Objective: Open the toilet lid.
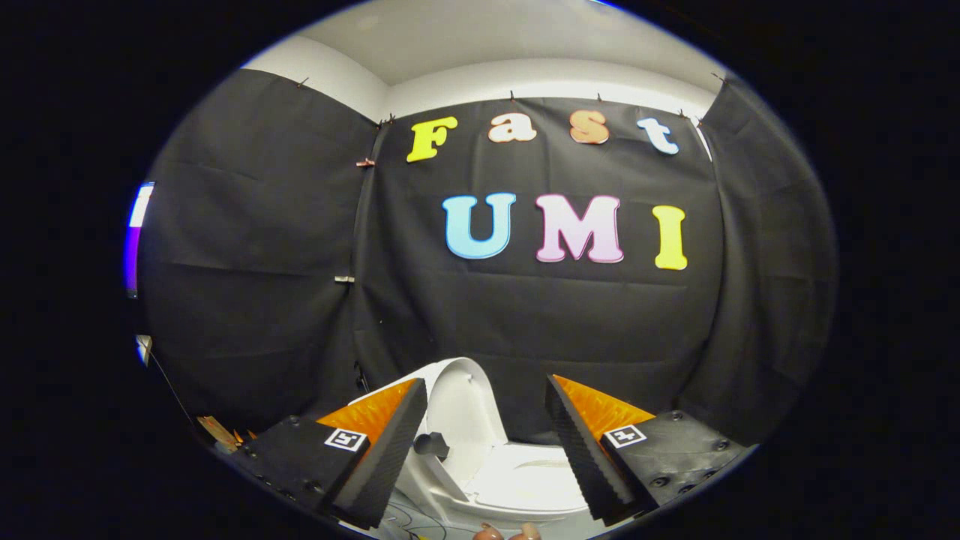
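Observation:
A white toilet [517,484] stands low ahead, against the black cloth wall. Its lid [465,405] is raised and stands nearly upright, turned a little to the left, just beyond my left finger. The seat and bowl rim [536,480] lie between my two fingers. A small dark knob [431,444] sticks out from the lid near the left finger's inner face. My gripper [487,390] is open, with a wide gap between the fingers and nothing held. Both fingers [577,442] hang above the toilet without touching it.
Black cloth walls close the booth behind the toilet and on both sides. Thin cables [412,517] trail on the floor by the toilet's base. A person's fingertips [506,532] show just under the gripper. Some small clutter [217,431] lies at the left wall's foot.

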Demonstrator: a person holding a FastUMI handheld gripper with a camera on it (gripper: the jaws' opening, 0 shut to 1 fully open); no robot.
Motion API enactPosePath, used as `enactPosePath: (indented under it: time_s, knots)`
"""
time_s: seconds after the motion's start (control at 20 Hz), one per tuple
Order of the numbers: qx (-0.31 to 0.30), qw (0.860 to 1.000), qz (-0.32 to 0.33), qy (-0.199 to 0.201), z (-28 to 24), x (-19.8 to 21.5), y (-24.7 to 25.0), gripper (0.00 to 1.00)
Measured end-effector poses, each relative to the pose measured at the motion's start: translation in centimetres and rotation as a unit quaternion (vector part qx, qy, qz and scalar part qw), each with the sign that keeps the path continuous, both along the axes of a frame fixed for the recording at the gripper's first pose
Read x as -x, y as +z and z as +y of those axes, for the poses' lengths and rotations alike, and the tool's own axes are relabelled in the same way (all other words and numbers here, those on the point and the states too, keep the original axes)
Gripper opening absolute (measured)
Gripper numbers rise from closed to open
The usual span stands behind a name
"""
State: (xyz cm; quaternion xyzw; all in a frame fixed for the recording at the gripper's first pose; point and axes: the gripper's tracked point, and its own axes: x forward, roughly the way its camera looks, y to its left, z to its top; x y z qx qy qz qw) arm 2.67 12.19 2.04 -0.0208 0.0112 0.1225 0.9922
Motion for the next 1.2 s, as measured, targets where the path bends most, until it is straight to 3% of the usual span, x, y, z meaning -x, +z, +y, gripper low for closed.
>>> enactPosePath:
  time_s: [0.15, 0.4, 1.2]
  knots:
    - [0.010, 1.000, -0.027, -0.012, -1.1, 2.4, 2.8, 0.98]
    - [0.026, 0.998, -0.022, -0.050, -2.7, 4.0, 3.6, 0.98]
    - [0.021, 0.997, -0.025, -0.069, -3.9, 4.6, 3.5, 0.98]
